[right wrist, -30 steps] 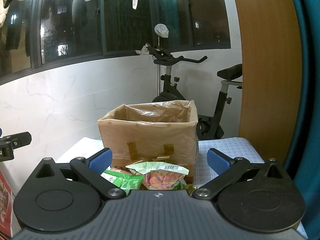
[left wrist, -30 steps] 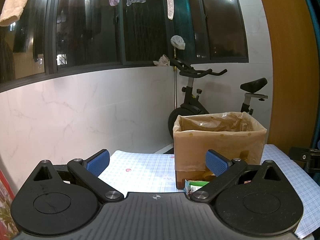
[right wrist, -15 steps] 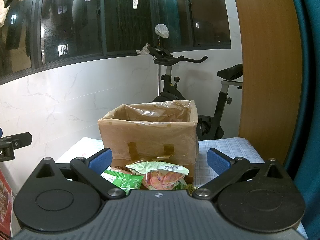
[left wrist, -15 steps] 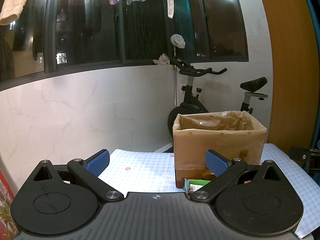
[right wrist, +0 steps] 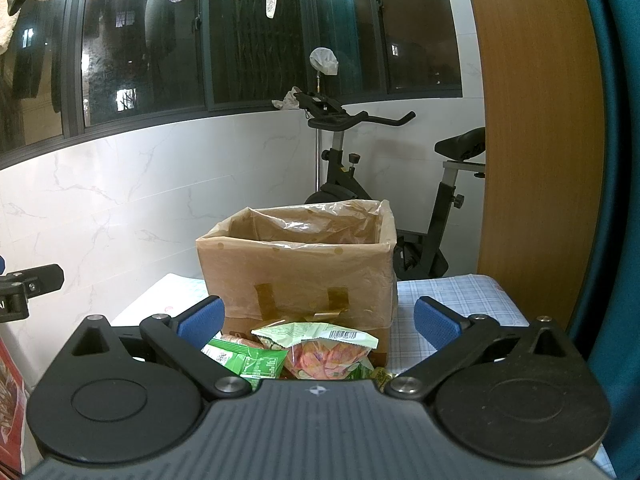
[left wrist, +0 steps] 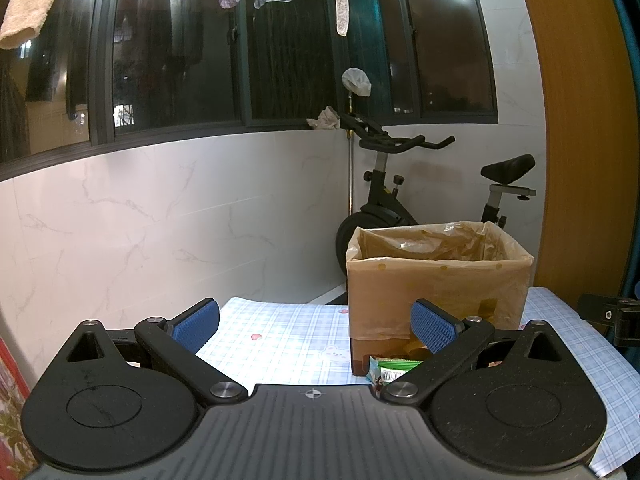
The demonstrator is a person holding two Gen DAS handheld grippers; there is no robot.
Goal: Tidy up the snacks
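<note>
Both the left gripper (left wrist: 314, 322) and right gripper (right wrist: 318, 318) are spread, empty; the right should pinch the clear snack packet (right wrist: 320, 350) before the plastic-lined cardboard box (right wrist: 296, 268) by its crimped top.

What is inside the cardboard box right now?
The cardboard box shows only its crinkled plastic liner along the rim and inner walls. Its bottom is hidden by the front wall, so any snacks inside cannot be seen.

Only a barcode shows on the snack packet (right wrist: 320, 336); no print is legible.
</note>
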